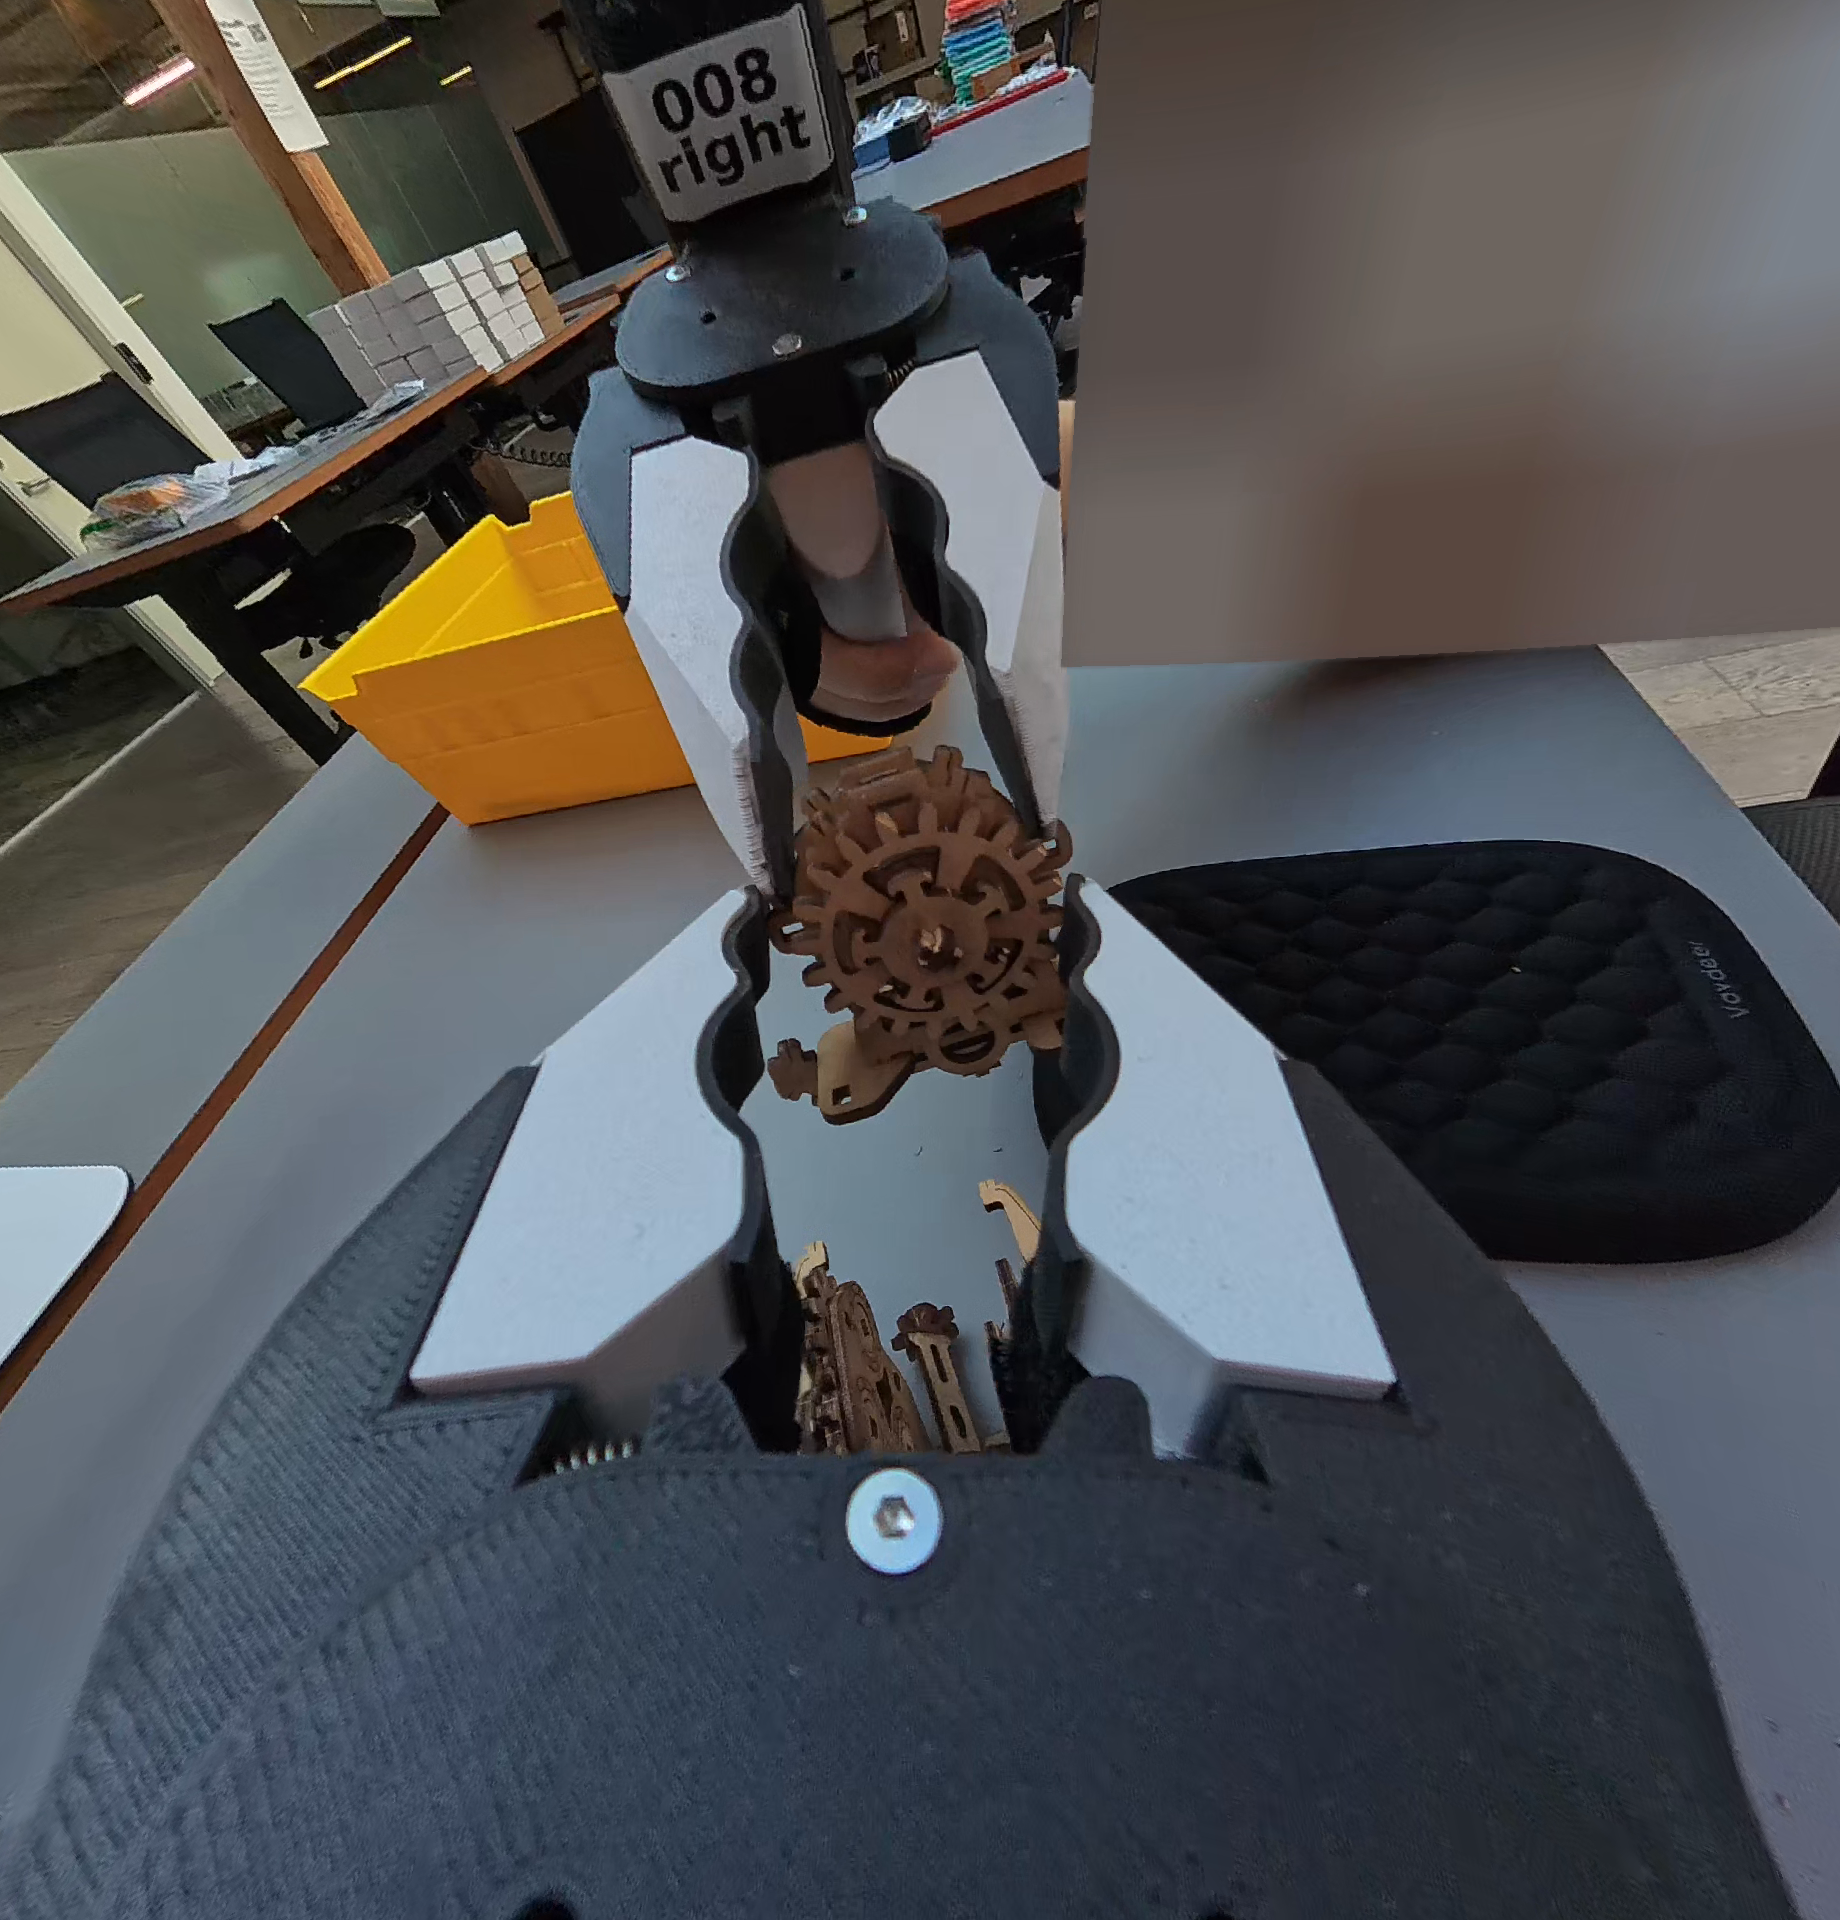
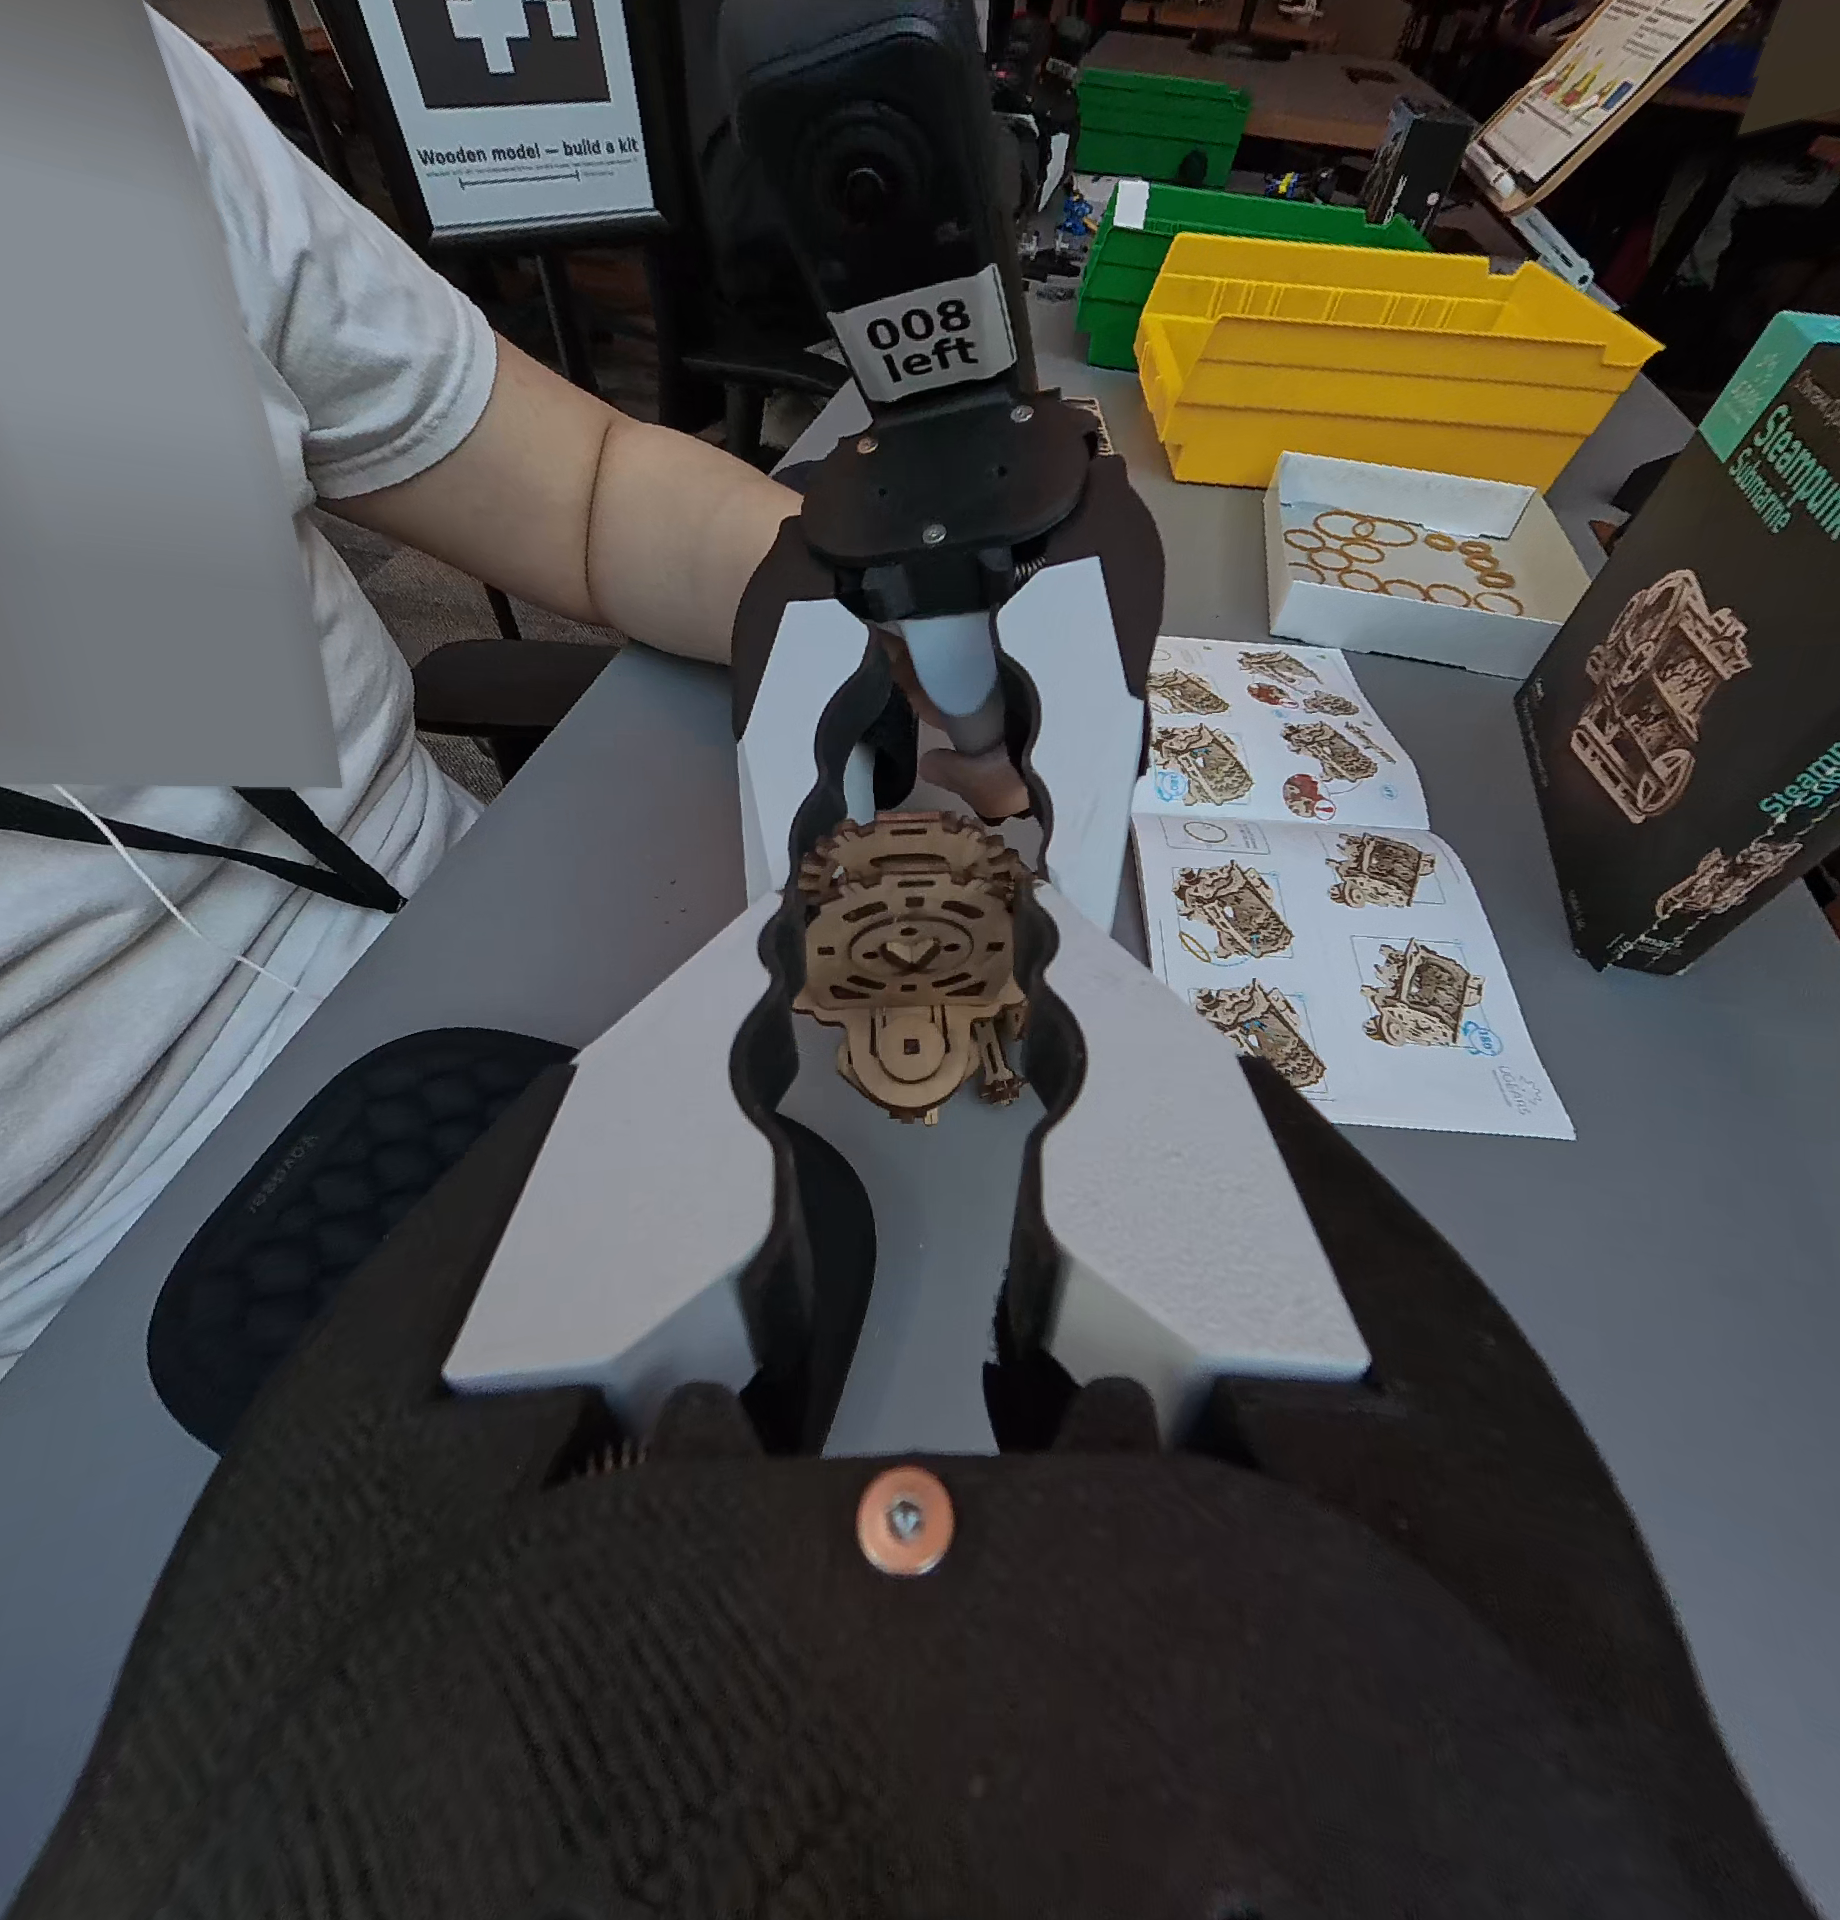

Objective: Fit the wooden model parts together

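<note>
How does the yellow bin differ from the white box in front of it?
The yellow bin is tall with stepped sides; the white box is low and shallow. The white box holds tan rings; the yellow bin's inside is mostly hidden. Both are open-topped on the grey table.

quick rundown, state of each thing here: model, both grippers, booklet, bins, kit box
wooden gear model: part-built, held up off the table
left gripper: fingers shut on the wooden gear model's sides
right gripper: fingers shut on the wooden gear model from the opposite side
instruction booklet: open, flat on the table
yellow bin: upright, contents not visible
white tray: open, holds rubber bands
kit box: standing upright, slightly tilted
loose wooden parts: lying on the table
</note>
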`<state>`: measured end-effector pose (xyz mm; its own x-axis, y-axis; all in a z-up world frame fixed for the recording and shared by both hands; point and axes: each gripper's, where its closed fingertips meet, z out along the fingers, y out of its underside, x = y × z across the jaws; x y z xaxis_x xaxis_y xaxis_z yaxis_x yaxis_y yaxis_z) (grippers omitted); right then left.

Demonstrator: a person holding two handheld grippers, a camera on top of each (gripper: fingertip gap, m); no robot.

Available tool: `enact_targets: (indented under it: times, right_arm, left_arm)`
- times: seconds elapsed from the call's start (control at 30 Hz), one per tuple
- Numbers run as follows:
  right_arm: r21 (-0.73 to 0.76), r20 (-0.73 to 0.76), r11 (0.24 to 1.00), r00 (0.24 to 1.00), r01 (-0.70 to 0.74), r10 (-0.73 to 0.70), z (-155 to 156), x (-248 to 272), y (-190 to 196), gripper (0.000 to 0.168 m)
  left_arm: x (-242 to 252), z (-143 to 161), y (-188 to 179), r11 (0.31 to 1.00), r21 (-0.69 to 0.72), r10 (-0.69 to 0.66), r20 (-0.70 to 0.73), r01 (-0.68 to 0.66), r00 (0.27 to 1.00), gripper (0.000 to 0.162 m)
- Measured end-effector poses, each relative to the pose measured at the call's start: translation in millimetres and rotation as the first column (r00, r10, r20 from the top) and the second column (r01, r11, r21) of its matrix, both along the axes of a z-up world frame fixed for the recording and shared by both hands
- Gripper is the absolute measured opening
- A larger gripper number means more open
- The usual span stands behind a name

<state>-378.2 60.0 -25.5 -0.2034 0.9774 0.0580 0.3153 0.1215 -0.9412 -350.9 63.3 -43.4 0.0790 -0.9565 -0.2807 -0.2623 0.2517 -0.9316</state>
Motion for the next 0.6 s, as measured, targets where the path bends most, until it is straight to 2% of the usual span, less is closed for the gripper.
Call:
enact_targets:
  times: [0.17,0.2,0.23,0.37,0.6]
  right_arm:
    - [0.006,-0.029,0.999,0.999,0.038,-0.037,2,2,5,0.039]
    - [0.007,-0.035,0.999,0.998,0.048,-0.048,2,3,6,0.039]
    - [0.004,-0.039,0.998,0.997,0.061,-0.061,2,4,9,0.039]
    - [0.009,0.002,0.990,0.990,0.142,-0.142,-15,12,23,0.039]
    - [-0.002,0.062,0.982,0.980,0.191,-0.191,-51,25,29,0.039]
  left_arm:
    - [-2,5,5,0.999,0.024,0.035,0.044,-0.036,0.998,0.055]
    - [-4,6,8,0.998,0.030,0.058,0.056,-0.060,0.997,0.068]
    - [-6,4,12,0.996,0.023,0.080,0.046,-0.081,0.996,0.074]
    - [-24,-5,15,0.987,-0.123,0.099,-0.027,-0.101,0.995,0.092]
    - [-45,-35,15,0.957,-0.155,0.204,-0.230,-0.243,0.952,0.101]
